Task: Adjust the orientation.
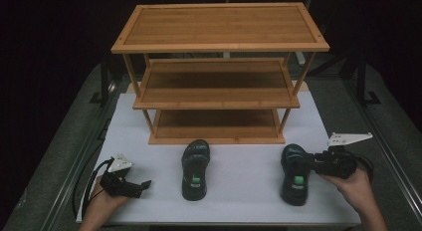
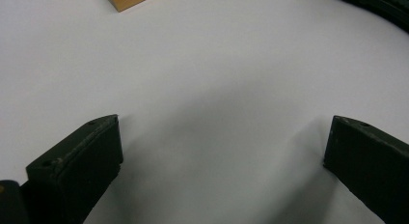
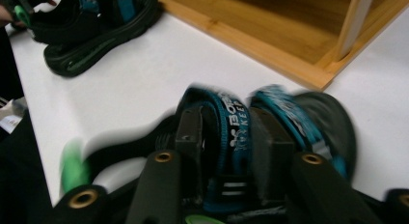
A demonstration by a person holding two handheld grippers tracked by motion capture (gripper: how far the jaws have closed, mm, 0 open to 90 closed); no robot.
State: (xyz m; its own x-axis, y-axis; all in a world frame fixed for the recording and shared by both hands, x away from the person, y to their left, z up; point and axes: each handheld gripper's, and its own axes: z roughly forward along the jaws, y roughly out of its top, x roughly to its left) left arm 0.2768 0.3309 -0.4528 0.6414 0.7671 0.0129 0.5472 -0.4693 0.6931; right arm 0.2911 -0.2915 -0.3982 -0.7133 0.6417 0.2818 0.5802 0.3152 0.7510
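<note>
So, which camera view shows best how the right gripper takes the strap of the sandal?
The right gripper view: its jaws close on the blue strap of the right sandal. The high view shows the right gripper at that sandal from afar.

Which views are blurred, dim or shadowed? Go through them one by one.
High view: dim, black surroundings, the white tabletop evenly lit, the lower tiers of the bamboo rack in shade. Left gripper view: sharp, with a soft grey shadow on the table between the left tool's jaws. Right gripper view: the sandal at the right tool is smeared by motion blur; the rack base behind is crisper.
</note>
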